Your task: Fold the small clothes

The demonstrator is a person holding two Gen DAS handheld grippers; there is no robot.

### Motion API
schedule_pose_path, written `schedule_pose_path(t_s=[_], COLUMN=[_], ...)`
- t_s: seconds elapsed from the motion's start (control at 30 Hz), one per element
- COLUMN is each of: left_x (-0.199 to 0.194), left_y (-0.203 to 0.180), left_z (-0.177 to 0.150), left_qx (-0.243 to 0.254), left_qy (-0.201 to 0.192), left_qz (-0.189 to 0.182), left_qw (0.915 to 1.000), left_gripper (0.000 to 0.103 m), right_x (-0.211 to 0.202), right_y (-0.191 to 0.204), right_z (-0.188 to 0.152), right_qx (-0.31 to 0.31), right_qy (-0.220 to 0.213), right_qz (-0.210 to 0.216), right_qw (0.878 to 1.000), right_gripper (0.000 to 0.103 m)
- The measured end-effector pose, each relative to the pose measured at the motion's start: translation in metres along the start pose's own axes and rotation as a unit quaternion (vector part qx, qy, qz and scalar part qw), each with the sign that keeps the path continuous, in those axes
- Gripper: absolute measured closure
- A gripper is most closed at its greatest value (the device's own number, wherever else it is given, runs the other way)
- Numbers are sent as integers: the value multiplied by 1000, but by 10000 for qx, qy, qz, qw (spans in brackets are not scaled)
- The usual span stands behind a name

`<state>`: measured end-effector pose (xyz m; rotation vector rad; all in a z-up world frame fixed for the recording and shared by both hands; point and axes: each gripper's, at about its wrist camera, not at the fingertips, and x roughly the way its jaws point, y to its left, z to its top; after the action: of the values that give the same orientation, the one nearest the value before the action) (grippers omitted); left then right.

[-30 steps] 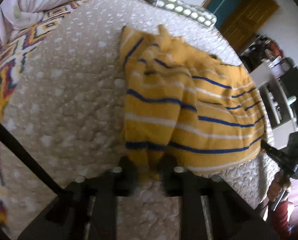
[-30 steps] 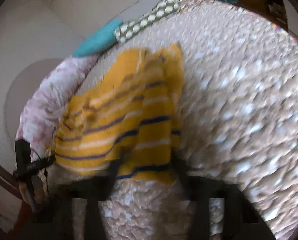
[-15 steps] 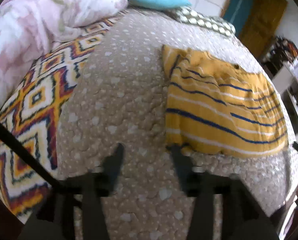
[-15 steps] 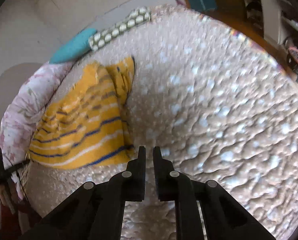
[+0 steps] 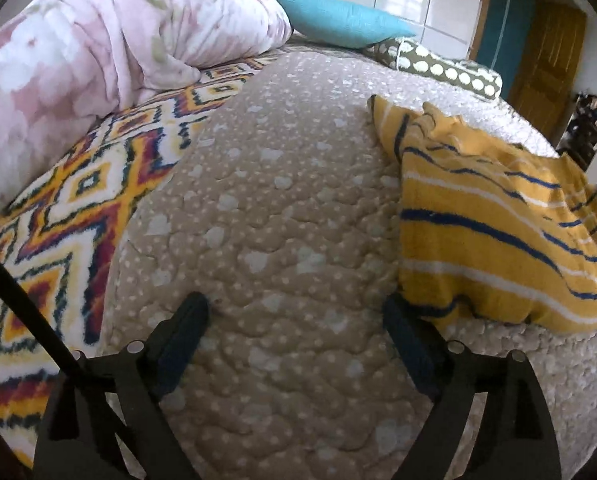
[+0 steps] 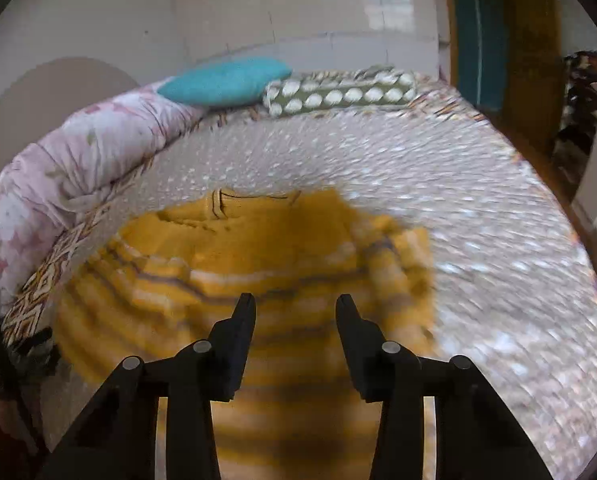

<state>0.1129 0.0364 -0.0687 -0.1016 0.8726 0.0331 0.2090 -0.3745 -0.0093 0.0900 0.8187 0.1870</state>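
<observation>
Both grippers have let go of the yellow striped garment since the earlier frames and pulled back from it, the left one swinging away to the side and the right one turning to face it head-on. From the left wrist view, the left gripper (image 5: 294,312) hangs low over the beige dotted quilt (image 5: 266,208) with its jaws spread wide and nothing between them; its right finger (image 5: 402,332) sits just beside the near corner of the yellow striped garment (image 5: 494,236), which lies in a rumpled fold toward the right edge of the bed. A patterned blanket (image 5: 78,184) and a pink floral duvet (image 5: 98,52) fill the bed's left side, and a teal pillow (image 5: 338,20) lies at the head. From the right wrist view, which is blurred by motion, the right gripper (image 6: 294,304) is held above the garment (image 6: 266,248), jaws parted and empty, fingers pointing toward the collar end and the head of the bed. The next fold would likely go best if each gripper takes one corner of the near hem, pinching through all layers, so the cloth lifts evenly and does not bunch; the humped right side probably wants smoothing first.
</observation>
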Motion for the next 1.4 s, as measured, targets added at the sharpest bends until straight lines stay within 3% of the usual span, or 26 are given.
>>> schedule_pose_path(t_s=[0.13, 0.2, 0.27, 0.33, 0.43, 0.57, 0.63, 0.83, 0.87, 0.93, 1.0, 1.13, 1.2, 1.27, 1.4], left_x=[-2, -3, -3, -4, -5, -6, -6, -8, -8, -8, -8, -9, -9, -9, -10], left_y=[5, 7, 9, 12, 13, 13, 14, 19, 21, 21, 21, 24, 26, 27, 28], left_z=[-1, -1, -2, -2, -2, -3, -3, -5, -5, -5, -5, -6, -6, -6, -6], left_qx=[-122, -175, -217, -280, -317, -331, -354, -471, -488, -499, -506, -573, -599, -623, -653], left_qy=[-93, -127, -160, -201, -230, -252, -276, -350, -353, -353, -363, -408, -428, -447, -465], left_qz=[-217, -304, -378, -471, -509, -528, -564, -736, -758, -781, -800, -890, -918, -946, -981], left_qw=[9996, 9993, 9989, 9983, 9979, 9977, 9974, 9956, 9953, 9951, 9948, 9935, 9930, 9926, 9919], left_gripper=[12, 11, 10, 10, 10, 10, 10, 10, 10, 10, 10, 10, 10, 10, 10], right_x=[84, 88, 82, 59, 18, 17, 31, 117, 133, 140, 130, 64, 41, 25, 30], right_y=[-33, -39, -19, 11, 72, 153, 185, 278, 291, 310, 316, 284, 273, 259, 242], right_z=[19, 20, 25, 30, 39, 47, 49, 51, 49, 43, 43, 60, 59, 47, 13], right_qx=[512, 703, 335, -163, -737, -1315, -1485, -1857, -1927, -2245, -2375, -1772, -1704, -1753, -1650], right_qy=[719, 480, 528, 242, -114, 205, 358, 1113, 1260, 1116, 986, 455, 478, 612, 1024], right_qz=[-750, -821, -1257, -1500, -786, 289, 550, 790, 690, 289, 273, 857, 970, 998, 1099], right_qw=[9933, 9930, 9901, 9883, 9941, 9907, 9867, 9731, 9707, 9676, 9660, 9794, 9794, 9775, 9748], right_gripper=[58, 57, 57, 57, 57, 57, 60, 61, 54, 43, 44, 50, 72, 86, 86])
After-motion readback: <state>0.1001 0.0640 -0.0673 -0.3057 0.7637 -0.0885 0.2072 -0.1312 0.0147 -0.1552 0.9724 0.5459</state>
